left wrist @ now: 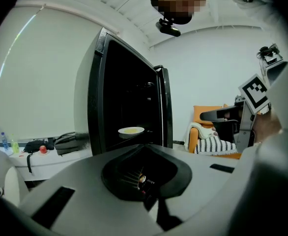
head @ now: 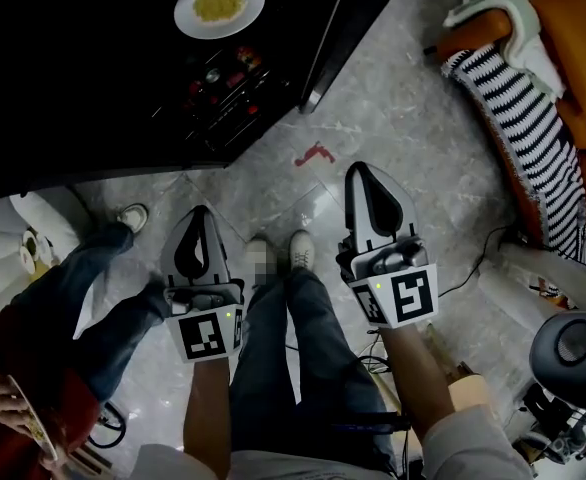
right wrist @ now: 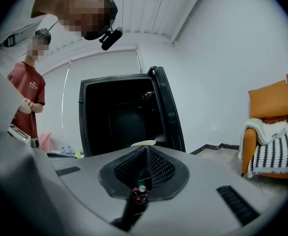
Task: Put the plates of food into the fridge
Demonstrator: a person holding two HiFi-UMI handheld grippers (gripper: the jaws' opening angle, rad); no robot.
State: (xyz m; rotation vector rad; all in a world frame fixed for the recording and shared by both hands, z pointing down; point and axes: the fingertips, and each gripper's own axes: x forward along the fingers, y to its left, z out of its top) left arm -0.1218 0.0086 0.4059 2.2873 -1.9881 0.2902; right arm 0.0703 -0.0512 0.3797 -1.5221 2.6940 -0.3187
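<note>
Jaws together, empty: left gripper (head: pixel 201 220), right gripper (head: pixel 366 176)

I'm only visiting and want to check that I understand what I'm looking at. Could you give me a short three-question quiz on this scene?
1. True or false: the plate of yellow food already sits inside the open fridge.
2. What does the left gripper hold? A) a plate B) a bottle C) nothing
3. Fill in the blank: the striped blanket is draped over an ______ armchair.

Key: 1 true; 2 C; 3 orange.
</note>
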